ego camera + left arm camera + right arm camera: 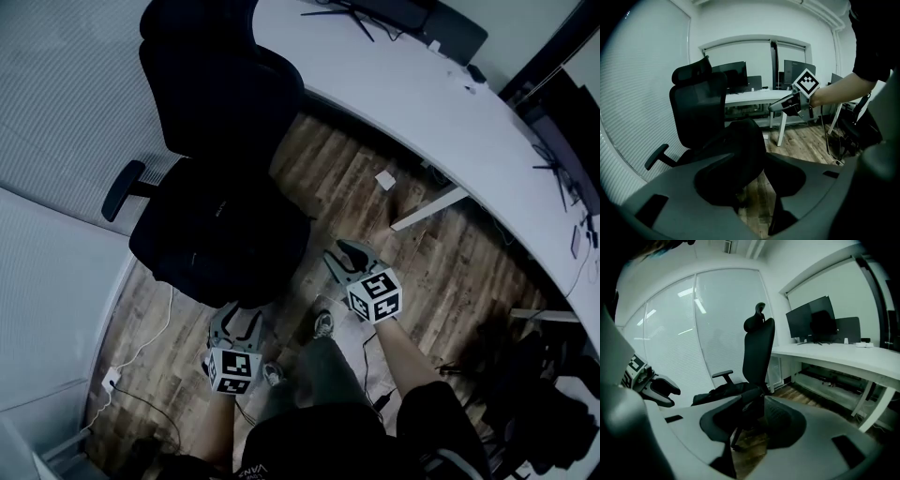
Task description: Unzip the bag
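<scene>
Black bag (230,234) slumped on chair (206,84) seat.

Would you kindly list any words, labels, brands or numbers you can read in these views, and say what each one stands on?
None reads with confidence.
Pale print on the person's dark clothing: cut off and too blurred.
Left marker cube, right marker cube: square patterns only, no letters.

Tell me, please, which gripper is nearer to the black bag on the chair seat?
Left. The left gripper hangs just short of the bag, jaws open; the right gripper stands farther off, to its side.
</scene>
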A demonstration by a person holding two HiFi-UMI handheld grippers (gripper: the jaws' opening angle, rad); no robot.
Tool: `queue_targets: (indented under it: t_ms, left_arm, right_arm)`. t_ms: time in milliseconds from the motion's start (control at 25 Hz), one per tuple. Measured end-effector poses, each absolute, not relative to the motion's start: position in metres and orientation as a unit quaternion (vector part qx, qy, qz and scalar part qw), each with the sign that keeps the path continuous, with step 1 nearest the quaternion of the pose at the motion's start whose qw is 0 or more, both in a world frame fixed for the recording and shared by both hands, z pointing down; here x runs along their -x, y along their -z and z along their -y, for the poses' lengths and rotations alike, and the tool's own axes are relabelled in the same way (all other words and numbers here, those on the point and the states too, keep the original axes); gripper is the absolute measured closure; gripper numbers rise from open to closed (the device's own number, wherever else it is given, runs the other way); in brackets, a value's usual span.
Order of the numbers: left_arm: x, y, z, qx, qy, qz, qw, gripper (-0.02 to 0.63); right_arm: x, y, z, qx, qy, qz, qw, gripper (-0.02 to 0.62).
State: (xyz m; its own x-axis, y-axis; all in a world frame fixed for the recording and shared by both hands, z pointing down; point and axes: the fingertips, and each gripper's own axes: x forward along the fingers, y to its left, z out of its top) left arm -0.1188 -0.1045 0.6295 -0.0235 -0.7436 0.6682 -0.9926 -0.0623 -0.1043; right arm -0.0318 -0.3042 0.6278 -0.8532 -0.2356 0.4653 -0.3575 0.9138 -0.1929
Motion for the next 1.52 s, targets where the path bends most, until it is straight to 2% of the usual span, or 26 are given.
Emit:
queue_targets:
  t_ms: [360,800,1040,1520]
  left_arm:
    - [0.106,-0.575,0.054,-0.686,-0.271,0.656,0.161,0.419]
    - [0.084,-0.502,-0.025,-0.711,-0.233,0.657,0.097,0.42]
    - [0.074,-0.468,-0.06,-0.715,-0.205,0.664,0.072,0.426]
    - [0.079,-0.411,-0.125,-0.706,-0.163,0.688,0.038,0.483]
  right_arm:
    - [-0.005,-0.564,0.215,-0.194,-0.163,0.956,0.148,0.471]
    - [-0.048,-0.476,0.097,-0.245,-0.115,0.96,0.073,0.471]
    - [-0.065,-0.438,0.052,-0.26,-0.105,0.959,0.045,0.488]
    - [-0.068,-0.38,-0.024,-0.255,-0.095,0.962,0.015,0.531]
